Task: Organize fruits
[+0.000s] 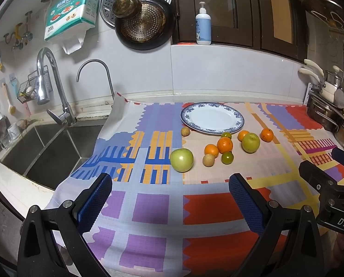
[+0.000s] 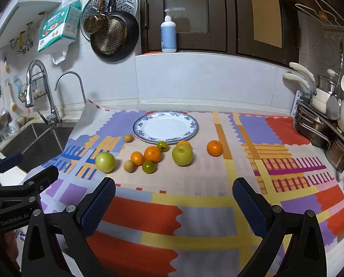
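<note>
An empty white plate with a blue rim (image 1: 212, 118) (image 2: 165, 127) sits at the back of the patterned cloth. In front of it lie loose fruits: two green apples (image 1: 181, 160) (image 1: 250, 142) (image 2: 105, 162) (image 2: 182, 154), several oranges (image 1: 224, 144) (image 2: 214, 148) (image 2: 152, 154), two small green citrus (image 1: 227, 157) (image 2: 148, 167) and two small brown fruits (image 1: 208, 160) (image 2: 128, 138). My left gripper (image 1: 169, 198) is open and empty, short of the fruits. My right gripper (image 2: 174, 198) is open and empty, also short of them.
A steel sink (image 1: 40, 152) with two taps lies left of the cloth (image 1: 149, 198). Pots and a rack (image 2: 326, 124) stand at the right edge. A pump bottle (image 2: 168, 35) stands on the window sill. Pans hang on the wall (image 1: 144, 23).
</note>
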A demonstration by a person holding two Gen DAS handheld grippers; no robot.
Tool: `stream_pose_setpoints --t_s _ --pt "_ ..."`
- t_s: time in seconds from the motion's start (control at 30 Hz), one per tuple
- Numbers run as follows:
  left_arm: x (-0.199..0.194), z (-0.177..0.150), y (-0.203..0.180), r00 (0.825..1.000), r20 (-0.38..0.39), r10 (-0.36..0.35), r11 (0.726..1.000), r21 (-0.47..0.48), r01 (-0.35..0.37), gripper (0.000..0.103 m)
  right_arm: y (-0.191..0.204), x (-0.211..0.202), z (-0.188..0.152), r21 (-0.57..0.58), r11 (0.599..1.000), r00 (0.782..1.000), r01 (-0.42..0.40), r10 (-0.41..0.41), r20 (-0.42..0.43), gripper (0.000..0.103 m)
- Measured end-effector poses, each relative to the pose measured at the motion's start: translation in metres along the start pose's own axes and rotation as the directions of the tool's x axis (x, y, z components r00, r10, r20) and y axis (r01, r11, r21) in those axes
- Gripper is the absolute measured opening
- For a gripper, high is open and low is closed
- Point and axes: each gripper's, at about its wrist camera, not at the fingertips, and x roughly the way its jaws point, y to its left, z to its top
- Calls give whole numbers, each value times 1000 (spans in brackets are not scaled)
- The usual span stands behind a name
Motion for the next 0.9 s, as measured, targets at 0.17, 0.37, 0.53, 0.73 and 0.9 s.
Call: stream_pose_setpoints --t_s 0.17,0.37,0.53,0.73,0.9 --pt "0 0 0 1000 -2 -1 1000 1 1 103 0 0 -1 1 1000 1000 1 -1 0 102" --pt "-1 1 -1 1000 1 1 1000 -1 -1 103 0 0 -1 3 1000 1000 0 0 -1 102" --pt "0 1 -1 1000 1 0 1000 0 0 103 0 0 -1 0 1000 1000 -2 2 -1 102" --pt "-1 2 -3 1000 1 -1 1000 -1 1 103 0 0 -1 0 1000 1000 -2 2 -1 102" --pt "-1 2 -3 1000 1 -1 1000 -1 1 103 0 0 -1 1 1000 1000 -2 2 -2 102"
